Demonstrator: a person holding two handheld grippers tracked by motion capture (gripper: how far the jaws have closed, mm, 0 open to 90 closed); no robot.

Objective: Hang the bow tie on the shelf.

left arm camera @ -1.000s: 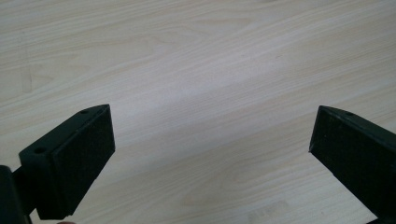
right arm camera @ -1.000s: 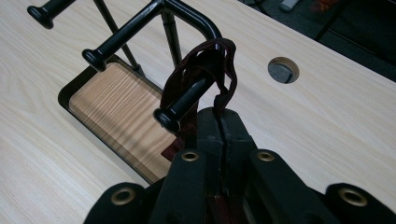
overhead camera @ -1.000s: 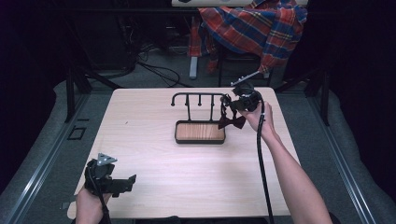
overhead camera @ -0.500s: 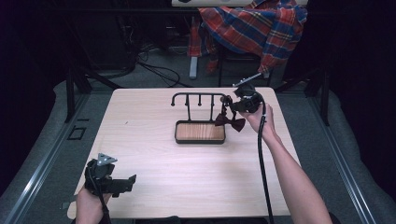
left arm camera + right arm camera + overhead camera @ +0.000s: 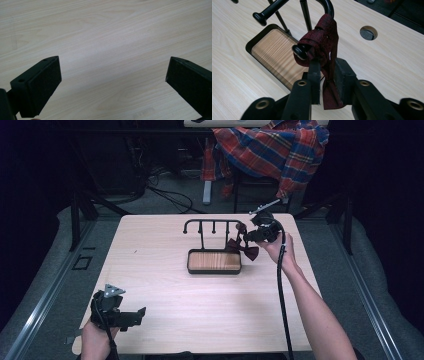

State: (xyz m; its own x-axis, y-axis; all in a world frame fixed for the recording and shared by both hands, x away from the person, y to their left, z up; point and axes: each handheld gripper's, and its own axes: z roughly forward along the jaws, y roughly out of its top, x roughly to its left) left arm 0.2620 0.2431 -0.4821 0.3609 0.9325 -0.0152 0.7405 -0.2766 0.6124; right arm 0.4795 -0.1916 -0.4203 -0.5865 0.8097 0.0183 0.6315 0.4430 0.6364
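Left gripper [image 5: 131, 316]: at about 7 o'clock on the table [image 5: 165, 270], near the front edge, held in the person's left hand [image 5: 95, 342]. Points toward 3 o'clock. Grey three-cornered plate on top.
Left jaws: wide apart, nothing between them; in the left gripper view they frame bare wood [image 5: 110, 50].
Stand [image 5: 214, 262]: black wire frame with a wooden tray base, just past table centre toward 12 o'clock. A top rail with short knob-tipped pegs runs from 9 to 3 o'clock above the tray.
Bow tie [image 5: 242, 249]: dark red fabric, at the 3 o'clock end of the stand, beside the tray's right edge. In the right gripper view [image 5: 322, 47] it is draped over the curved end of the rail and looped round a knob-tipped peg [image 5: 299, 51]; the lower part hangs down between the jaws.
Right gripper [image 5: 246, 238]: at about 1 o'clock on the table, held in the right hand [image 5: 278, 251], pointing toward 9 o'clock at the stand's end. Cable trails back along the forearm toward 5 o'clock.
Right jaws: have just been opening, a narrow gap now; fabric lies between them against the right-hand pad, the left-hand pad stands just clear of it.
Hole [image 5: 368, 32]: round opening in the table top, seen beyond the bow tie in the right gripper view.
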